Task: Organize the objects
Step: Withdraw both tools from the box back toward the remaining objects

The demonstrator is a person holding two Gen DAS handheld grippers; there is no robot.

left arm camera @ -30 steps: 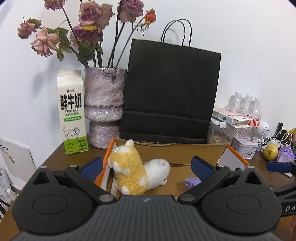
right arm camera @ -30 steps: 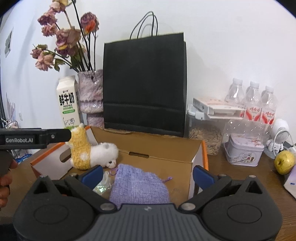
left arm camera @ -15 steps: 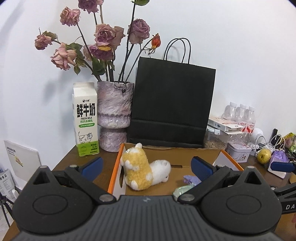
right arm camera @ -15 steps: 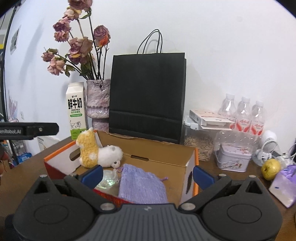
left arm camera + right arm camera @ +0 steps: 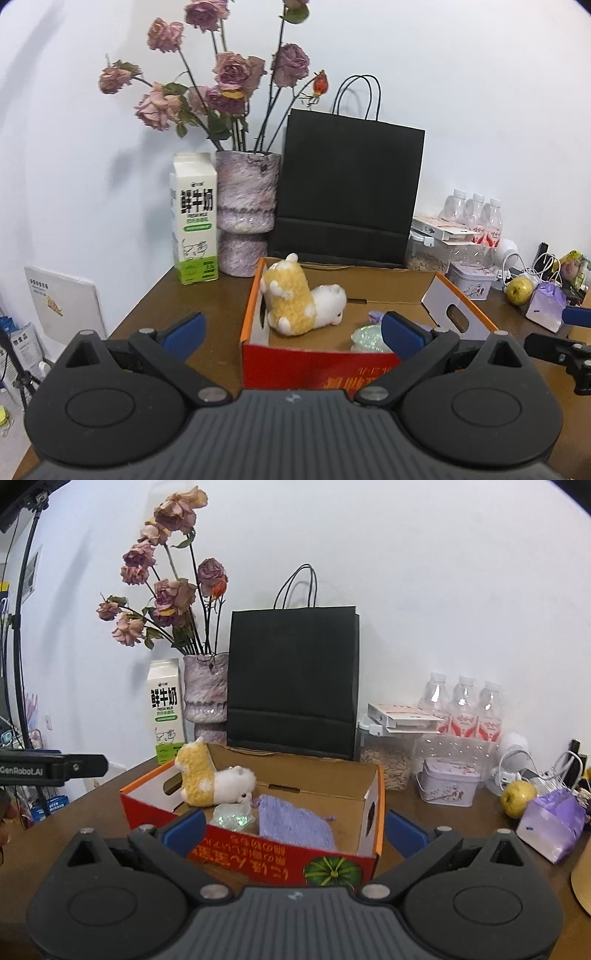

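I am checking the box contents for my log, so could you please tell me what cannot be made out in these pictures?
- Purple pouch: in the left wrist view, mostly hidden behind the left gripper finger.
- Shiny wrapped item: both views, too small and glary to identify.
- Box floor near the front: hidden by its own front wall.
- Purple bag: contents unseen.
- Tan object at the right wrist view's right edge: cut off.

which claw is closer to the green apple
Right. The right claw sits at the cardboard box's right end, on the side where the green apple lies; the left claw faces the box's far-left end.
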